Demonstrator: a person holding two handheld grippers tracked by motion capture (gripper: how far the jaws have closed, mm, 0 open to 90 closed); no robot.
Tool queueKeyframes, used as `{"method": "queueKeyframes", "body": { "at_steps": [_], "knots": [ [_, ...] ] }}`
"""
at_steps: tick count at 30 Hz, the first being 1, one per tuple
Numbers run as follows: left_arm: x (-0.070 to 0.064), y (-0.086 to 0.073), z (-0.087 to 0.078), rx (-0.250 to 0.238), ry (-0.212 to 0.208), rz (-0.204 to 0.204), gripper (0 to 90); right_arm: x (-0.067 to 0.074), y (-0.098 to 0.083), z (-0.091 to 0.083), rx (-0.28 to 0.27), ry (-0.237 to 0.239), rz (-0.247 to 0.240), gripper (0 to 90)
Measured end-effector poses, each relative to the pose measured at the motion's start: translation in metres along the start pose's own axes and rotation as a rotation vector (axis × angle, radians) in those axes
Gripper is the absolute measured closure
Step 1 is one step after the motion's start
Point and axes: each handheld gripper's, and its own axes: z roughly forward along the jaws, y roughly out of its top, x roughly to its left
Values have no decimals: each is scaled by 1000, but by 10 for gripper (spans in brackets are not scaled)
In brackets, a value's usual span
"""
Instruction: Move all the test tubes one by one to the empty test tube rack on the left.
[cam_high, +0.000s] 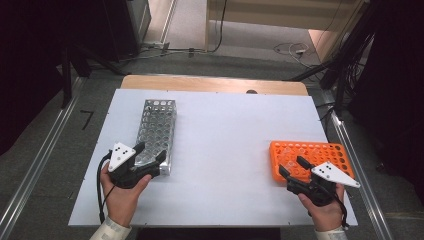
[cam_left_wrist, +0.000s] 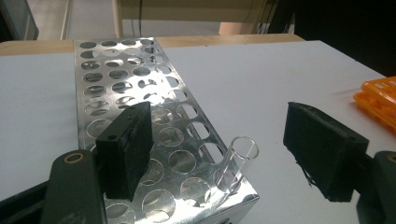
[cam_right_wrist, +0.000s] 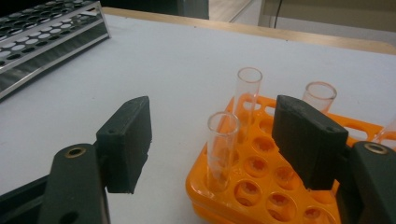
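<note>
A silver metal rack (cam_high: 157, 127) with many round holes lies at the left of the white table (cam_high: 225, 140). One clear tube (cam_left_wrist: 238, 163) leans in a hole at the rack's (cam_left_wrist: 121, 88) near corner. My left gripper (cam_high: 151, 151) stands open around that corner, and the tube is between the jaws of this gripper (cam_left_wrist: 224, 135), untouched. At the right, an orange rack (cam_high: 320, 152) holds several clear tubes. My right gripper (cam_high: 292, 166) is open over its near left corner. In the right gripper view, the nearest tube (cam_right_wrist: 223, 149) stands upright between the jaws of my right gripper (cam_right_wrist: 217, 128), clear of both pads.
Behind the nearest tube, more tubes (cam_right_wrist: 246, 98) (cam_right_wrist: 319, 95) stand in the orange rack (cam_right_wrist: 252, 186). Between the two racks lies bare white table. A wooden edge (cam_high: 215, 84) runs along the far side, with cables on the floor beyond.
</note>
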Motion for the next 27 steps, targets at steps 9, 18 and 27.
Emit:
{"method": "queueKeyframes", "body": {
  "at_steps": [9, 18, 27],
  "knots": [
    [-1, 0, -1, -3, 9, 5, 243, -4, -9, 11, 42, -12, 9, 323],
    [-1, 0, -1, 1, 14, 8, 231, -7, -13, 15, 68, -3, 4, 436],
    [-1, 0, 0, 2, 13, 12, 230, -6, -15, 19, 99, -2, -11, 521]
  ]
}}
